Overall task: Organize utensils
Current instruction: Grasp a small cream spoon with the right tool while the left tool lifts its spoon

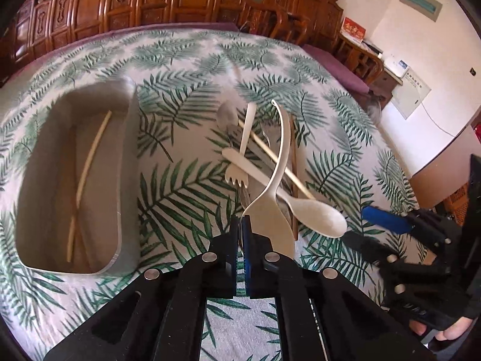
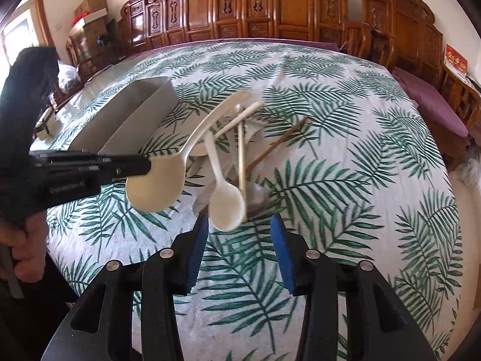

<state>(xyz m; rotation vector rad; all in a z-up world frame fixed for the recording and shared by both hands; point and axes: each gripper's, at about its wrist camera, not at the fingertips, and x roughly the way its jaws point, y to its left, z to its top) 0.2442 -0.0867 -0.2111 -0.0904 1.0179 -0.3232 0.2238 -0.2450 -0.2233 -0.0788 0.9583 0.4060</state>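
Observation:
My left gripper (image 1: 240, 221) is shut on the rim of a large cream serving spoon (image 1: 270, 216), held a little above the cloth with its curved handle pointing away. In the right wrist view this spoon (image 2: 156, 183) hangs from the left gripper (image 2: 147, 165). My right gripper (image 2: 240, 225) stands open, and the bowl of a smaller cream spoon (image 2: 227, 204) lies just ahead of its blue pads, untouched. That spoon (image 1: 321, 218) belongs to a pile with a cream fork (image 1: 240, 162), a metal spoon (image 1: 227, 114), a pale chopstick (image 1: 276, 159) and a brown chopstick (image 2: 279, 141).
A metal tin (image 1: 127, 162) stands left of the pile with pale chopsticks (image 1: 90, 156) inside; it is also in the right wrist view (image 2: 135, 120). The palm-leaf tablecloth (image 2: 360, 180) covers the table. Carved wooden chairs (image 2: 270, 9) line the far edge. A person's hand (image 2: 24, 258) holds the left gripper.

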